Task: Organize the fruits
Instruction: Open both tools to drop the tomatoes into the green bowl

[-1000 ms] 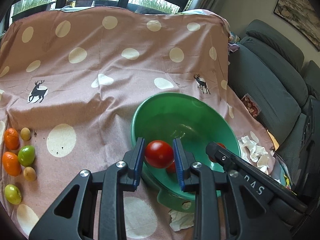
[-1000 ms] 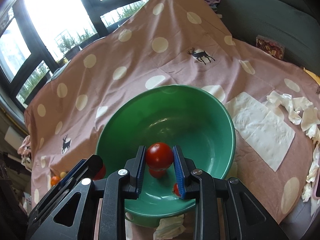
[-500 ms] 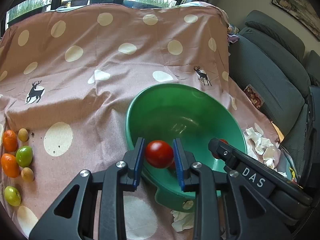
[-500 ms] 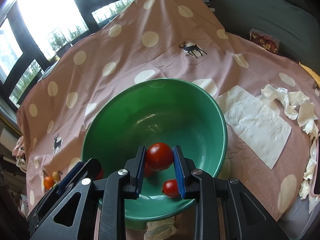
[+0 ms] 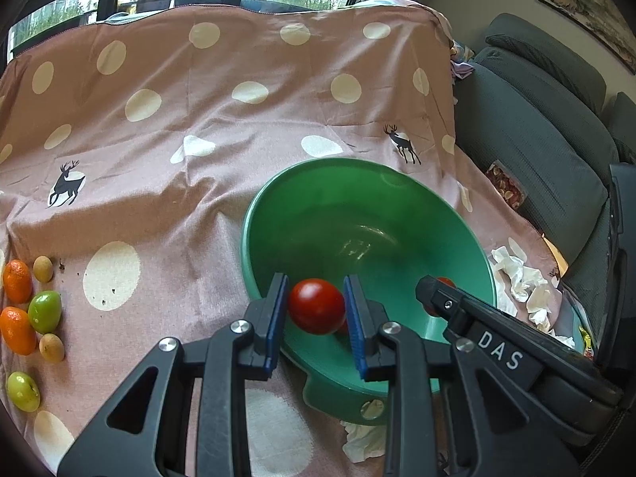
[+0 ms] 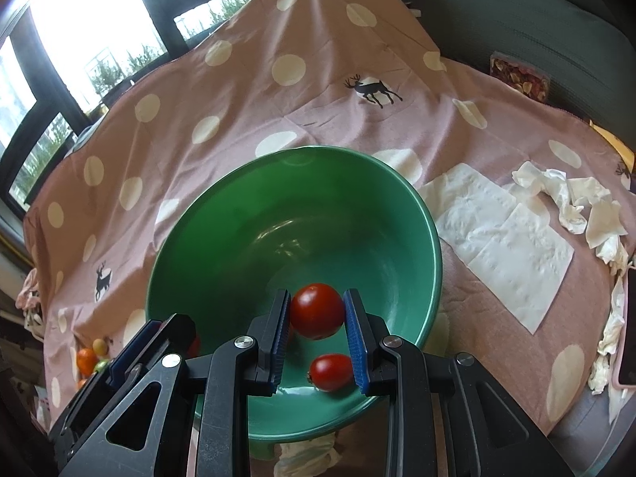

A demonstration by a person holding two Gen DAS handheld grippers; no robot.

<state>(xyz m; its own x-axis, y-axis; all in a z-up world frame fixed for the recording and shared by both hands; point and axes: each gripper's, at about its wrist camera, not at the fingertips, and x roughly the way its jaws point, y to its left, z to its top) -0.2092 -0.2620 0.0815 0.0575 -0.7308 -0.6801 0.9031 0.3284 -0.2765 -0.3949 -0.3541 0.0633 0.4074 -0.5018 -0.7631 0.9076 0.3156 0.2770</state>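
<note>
A green bowl (image 5: 318, 183) (image 6: 433, 262) sits on a pink dotted cloth. My left gripper (image 5: 317, 308) is shut on a red tomato (image 5: 316, 305) held over the bowl's near left rim. My right gripper (image 6: 317, 312) is shut on a second red tomato (image 6: 317, 310) held over the inside of the bowl. A smaller tomato (image 6: 330, 371) lies on the bowl's bottom below it. Each gripper shows in the other's view, the right one (image 5: 497, 342) at right, the left one (image 6: 139, 353) at lower left.
Oranges (image 5: 16, 280), green fruits (image 5: 44, 311) and small tan fruits (image 5: 43, 268) lie on the cloth at far left. White paper tissues (image 6: 505, 234) lie right of the bowl. A grey sofa (image 5: 536, 127) stands at the right. A phone (image 6: 628, 338) lies at the right edge.
Both grippers moved forward over the bowl with their tomatoes still held. The loose tomato on the bowl's bottom came into clearer view under the right gripper.
</note>
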